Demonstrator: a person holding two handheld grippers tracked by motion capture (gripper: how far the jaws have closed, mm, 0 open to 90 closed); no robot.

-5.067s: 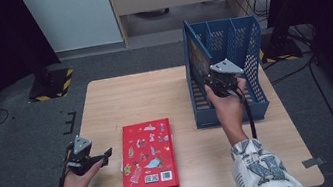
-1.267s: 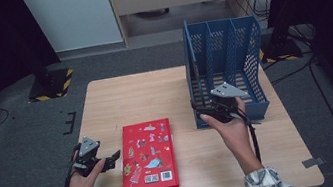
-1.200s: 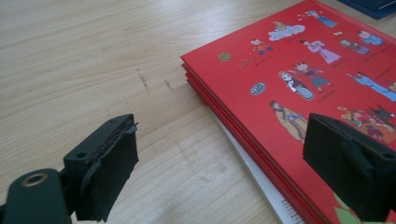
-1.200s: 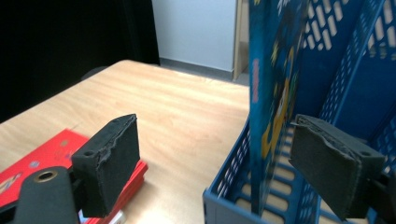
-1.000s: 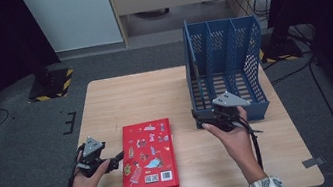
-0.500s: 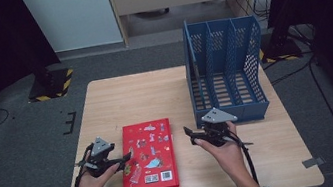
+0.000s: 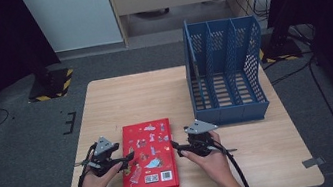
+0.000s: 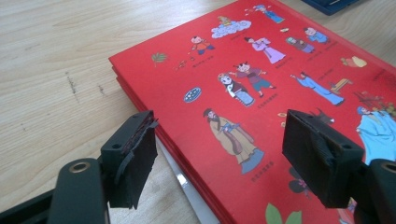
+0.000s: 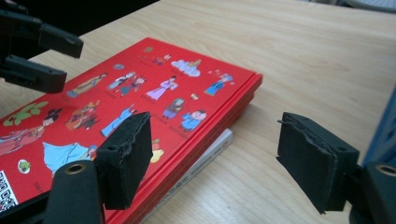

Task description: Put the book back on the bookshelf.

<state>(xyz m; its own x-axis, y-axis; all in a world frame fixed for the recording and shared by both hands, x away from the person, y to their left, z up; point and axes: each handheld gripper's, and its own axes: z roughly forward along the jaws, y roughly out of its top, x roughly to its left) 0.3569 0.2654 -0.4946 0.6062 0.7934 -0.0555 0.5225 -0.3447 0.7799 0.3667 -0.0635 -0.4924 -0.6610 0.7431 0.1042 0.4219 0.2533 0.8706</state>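
Note:
A flat stack of red picture books [image 7: 147,160] lies at the table's front middle. My left gripper [image 7: 127,159] is at its left edge. In the left gripper view the open left gripper [image 8: 219,149] straddles that edge of the book stack [image 8: 261,93], one jaw over the wood and one over the cover; the jaws have just been closing and no pad presses. My right gripper [image 7: 177,148] is at the right edge. In the right gripper view the right gripper [image 9: 210,140] straddles that edge of the book stack [image 9: 154,88], also open and just closing in.
A blue three-slot file rack [image 7: 224,71] stands at the back right of the table [image 7: 130,99]. In the right gripper view the left gripper [image 9: 32,46] shows across the books. Bare wood lies behind the books and at the front right.
My right gripper came down and left from the blue rack to the books' right edge. My left gripper moved right to their left edge. Both pairs of jaws narrowed.

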